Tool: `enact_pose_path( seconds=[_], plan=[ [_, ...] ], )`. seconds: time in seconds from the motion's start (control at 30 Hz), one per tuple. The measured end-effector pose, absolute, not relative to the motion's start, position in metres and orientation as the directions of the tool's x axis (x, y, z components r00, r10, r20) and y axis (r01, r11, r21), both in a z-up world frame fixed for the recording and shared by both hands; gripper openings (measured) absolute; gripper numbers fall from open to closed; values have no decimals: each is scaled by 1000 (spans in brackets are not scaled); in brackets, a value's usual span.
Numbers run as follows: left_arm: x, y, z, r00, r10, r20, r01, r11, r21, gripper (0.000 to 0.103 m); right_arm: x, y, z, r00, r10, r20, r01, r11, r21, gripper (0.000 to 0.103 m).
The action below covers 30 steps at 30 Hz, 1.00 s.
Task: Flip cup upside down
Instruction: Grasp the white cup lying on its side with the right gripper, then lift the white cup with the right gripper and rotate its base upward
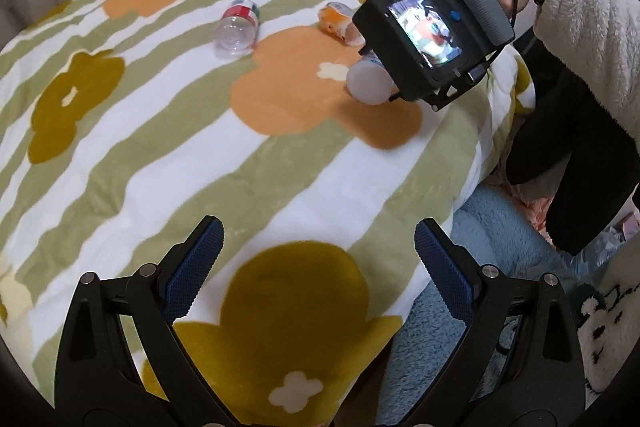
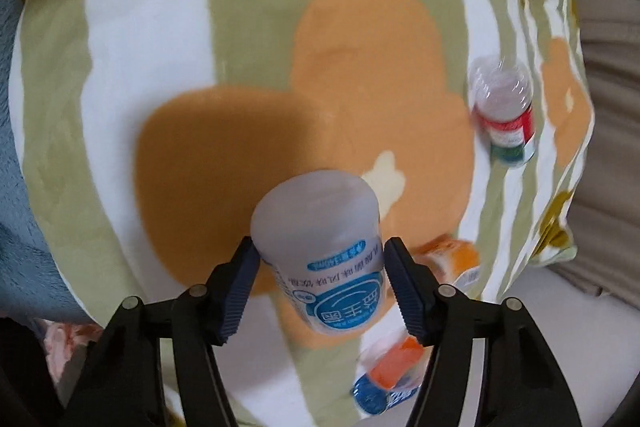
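A white cup with a blue label (image 2: 320, 247) is held between the pads of my right gripper (image 2: 322, 283), which is shut on it. Its printed text reads upside down and its pale base points away from the camera, above the flowered blanket (image 2: 160, 47). In the left wrist view the same cup (image 1: 368, 81) pokes out below the right gripper's body, just over the blanket. My left gripper (image 1: 316, 267) is open and empty, low over the blanket's near edge.
A clear cup with a red and green label (image 1: 236, 29) lies on its side further back, also in the right wrist view (image 2: 506, 115). An orange cup (image 1: 338, 21) lies near it. Another orange and blue cup (image 2: 392, 379) lies under the right gripper. Blue fleece (image 1: 460, 267) lies beside the bed.
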<state>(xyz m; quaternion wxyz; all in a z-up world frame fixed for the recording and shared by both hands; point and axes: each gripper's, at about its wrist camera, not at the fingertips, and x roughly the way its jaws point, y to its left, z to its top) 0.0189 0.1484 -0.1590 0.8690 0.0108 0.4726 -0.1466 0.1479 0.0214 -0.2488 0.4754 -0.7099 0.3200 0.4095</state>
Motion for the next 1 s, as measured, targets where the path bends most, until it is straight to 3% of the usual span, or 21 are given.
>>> enact_pose_path(
  seconds=[0.17, 0.4, 0.63, 1.0],
  plan=[
    [25, 151, -154, 535, -276, -798, 286, 949, -136, 96, 209, 33, -207, 210, -127, -969, -960, 159, -229, 60],
    [36, 140, -146, 558, -325, -763, 306, 936, -175, 96, 282, 14, -206, -122, 21, -992, -697, 710, 101, 60],
    [28, 132, -141, 566, -341, -750, 300, 933, -198, 96, 299, 9, -241, -143, 58, -988, -577, 806, 131, 61],
    [26, 136, -139, 570, -344, -746, 282, 935, -216, 96, 293, 40, -249, -100, -43, -994, -655, 755, 33, 62]
  ],
)
